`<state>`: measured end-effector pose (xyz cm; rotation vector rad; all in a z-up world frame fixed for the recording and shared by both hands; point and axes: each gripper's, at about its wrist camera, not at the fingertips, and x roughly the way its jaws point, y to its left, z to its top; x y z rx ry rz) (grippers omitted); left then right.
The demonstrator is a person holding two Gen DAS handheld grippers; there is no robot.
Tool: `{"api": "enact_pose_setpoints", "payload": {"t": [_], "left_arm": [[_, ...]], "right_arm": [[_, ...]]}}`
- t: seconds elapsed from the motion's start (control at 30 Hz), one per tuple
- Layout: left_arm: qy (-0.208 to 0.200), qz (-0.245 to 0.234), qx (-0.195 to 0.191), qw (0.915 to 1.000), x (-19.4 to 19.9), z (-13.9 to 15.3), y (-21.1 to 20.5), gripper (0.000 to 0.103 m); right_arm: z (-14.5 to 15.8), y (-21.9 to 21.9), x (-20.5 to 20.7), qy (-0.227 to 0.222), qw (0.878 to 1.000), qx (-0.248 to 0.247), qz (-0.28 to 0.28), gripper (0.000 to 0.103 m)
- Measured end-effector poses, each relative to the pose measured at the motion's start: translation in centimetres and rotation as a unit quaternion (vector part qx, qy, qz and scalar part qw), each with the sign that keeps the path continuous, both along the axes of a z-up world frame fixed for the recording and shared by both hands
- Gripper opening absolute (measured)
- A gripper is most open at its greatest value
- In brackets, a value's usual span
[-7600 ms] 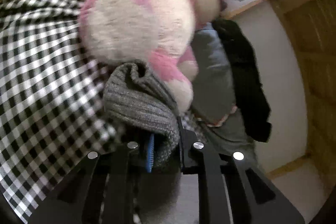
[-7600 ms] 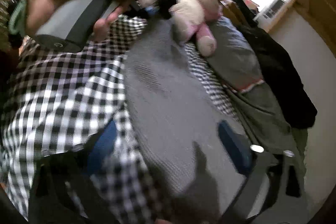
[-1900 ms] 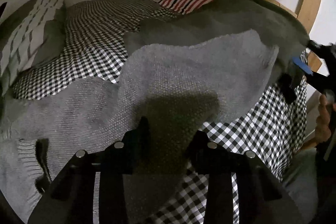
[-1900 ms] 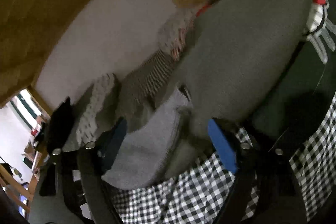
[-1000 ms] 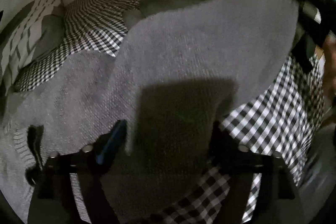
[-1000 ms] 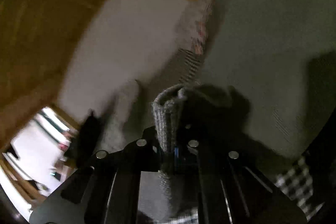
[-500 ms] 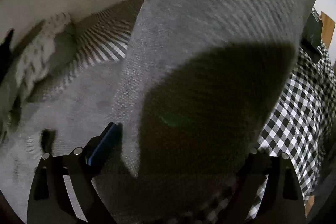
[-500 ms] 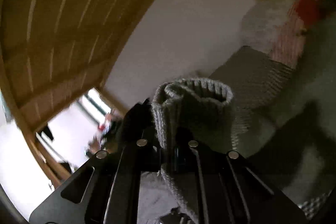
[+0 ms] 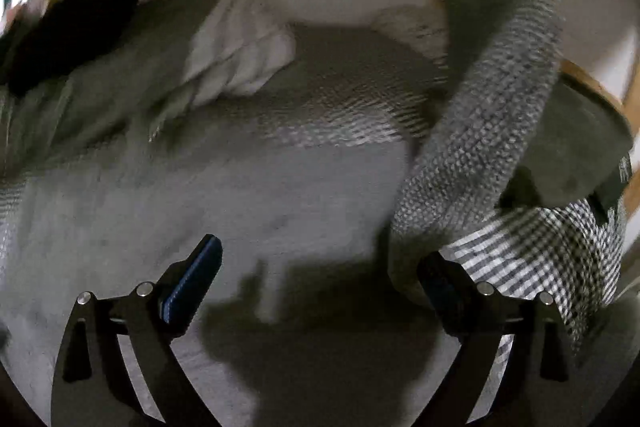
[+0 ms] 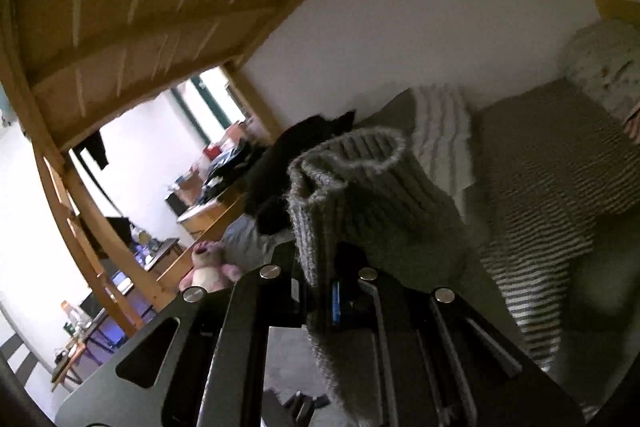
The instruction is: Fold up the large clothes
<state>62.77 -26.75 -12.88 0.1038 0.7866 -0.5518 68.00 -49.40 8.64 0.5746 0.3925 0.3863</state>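
A large grey knit sweater (image 9: 256, 195) lies spread on the checked bed cover (image 9: 532, 243). One part of it, a long grey knit strip (image 9: 500, 115), hangs down from the upper right in the left wrist view. My left gripper (image 9: 316, 271) is open just above the flat sweater, with its right finger beside the strip's lower end. My right gripper (image 10: 320, 283) is shut on the sweater's ribbed edge (image 10: 352, 179), which bunches up above the fingertips and is held high over the bed.
Striped and patterned pillows (image 10: 444, 131) and a dark garment (image 10: 296, 155) lie along the white wall. A wooden bunk frame (image 10: 132, 7) runs overhead. A pink plush toy (image 10: 208, 267) sits at the bed's far end. Beyond are desks and a bright window.
My left gripper has let go of the sweater and opened wide. My right gripper closed on the ribbed edge and lifted it high, so the cloth now hangs as a strip.
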Motion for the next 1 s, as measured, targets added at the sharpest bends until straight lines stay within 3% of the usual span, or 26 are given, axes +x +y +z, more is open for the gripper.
{"api": "enact_pose_setpoints", "payload": {"t": [0.1,0.17,0.27,0.33,0.47,0.57,0.67,0.8,1.0], "left_arm": [[0.093,0.012,-0.060,0.9937,1.8,-2.8,4.3,0.093],[0.127,0.010,-0.084,0.9883,1.7,-4.1,5.9,0.093],[0.099,-0.007,-0.074,0.9923,-0.1,-4.2,6.7,0.093],[0.053,-0.017,-0.053,0.9970,-1.4,-3.2,7.1,0.093],[0.014,-0.008,-0.048,0.9987,-2.9,-1.2,10.5,0.093],[-0.006,0.024,-0.050,0.9984,-1.4,0.1,14.4,0.093],[-0.017,0.088,-0.022,0.9957,1.0,0.5,18.8,0.093],[-0.006,0.186,0.019,0.9824,5.7,-0.9,25.4,0.094],[0.051,0.235,0.026,0.9703,9.5,-3.3,30.7,0.094]], "right_arm": [[-1.5,4.1,1.7,0.015,1.000,-0.005,0.026,0.008],[-2.1,6.8,3.2,0.021,0.999,-0.009,0.045,0.008],[-2.4,12.3,5.8,0.035,0.995,-0.028,0.085,0.008],[-3.0,16.2,7.8,0.056,0.990,-0.056,0.116,0.008],[-5.9,23.2,12.0,0.120,0.972,-0.123,0.162,0.008],[-8.9,27.2,14.8,0.167,0.956,-0.162,0.179,0.008],[-11.9,30.1,16.7,0.196,0.944,-0.180,0.195,0.008],[-15.7,33.7,18.2,0.226,0.931,-0.197,0.207,0.008],[-20.5,38.4,19.0,0.267,0.912,-0.213,0.227,0.008]]}}
